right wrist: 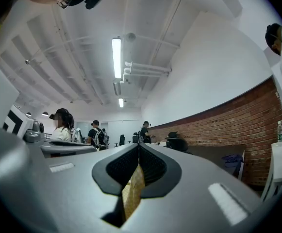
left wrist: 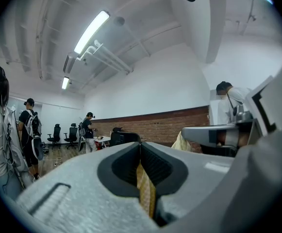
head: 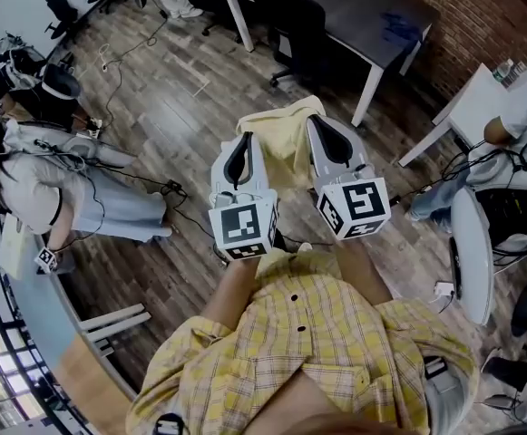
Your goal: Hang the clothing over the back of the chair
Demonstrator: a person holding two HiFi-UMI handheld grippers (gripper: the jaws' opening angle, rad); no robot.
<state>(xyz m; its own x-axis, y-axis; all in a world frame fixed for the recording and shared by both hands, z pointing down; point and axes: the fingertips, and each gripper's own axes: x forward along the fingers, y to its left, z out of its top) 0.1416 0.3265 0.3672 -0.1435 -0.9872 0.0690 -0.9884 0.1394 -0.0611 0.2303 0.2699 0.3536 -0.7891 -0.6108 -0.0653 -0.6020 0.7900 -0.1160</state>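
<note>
**Me:** The fingers (left wrist: 194,161) of my left gripper (head: 245,143) are pressed together, with a strip of the yellow clothing (head: 279,136) pinched between the black pads (left wrist: 156,165).

**Colleague:** And the right one?

**Me:** The same. My right gripper (head: 322,125) is clamped on another part of the garment. In the right gripper view the yellow fabric hangs down out of the closed jaws.

**Colleague:** So where is the garment?

**Me:** It's off the ground, bunched between the two grippers, which I hold level and side by side in front of my chest. It shows between and just beyond their tips, above the wooden floor (head: 172,125).

**Colleague:** And the chair?

**Me:** A dark office chair (head: 295,30) stands ahead of me beside the grey table (head: 372,16), well apart from the clothing.

**Colleague:** Is anyone nearby?

**Me:** A person (head: 36,188) stands at my left, and another person's arm (head: 517,125) shows at my right.
</note>
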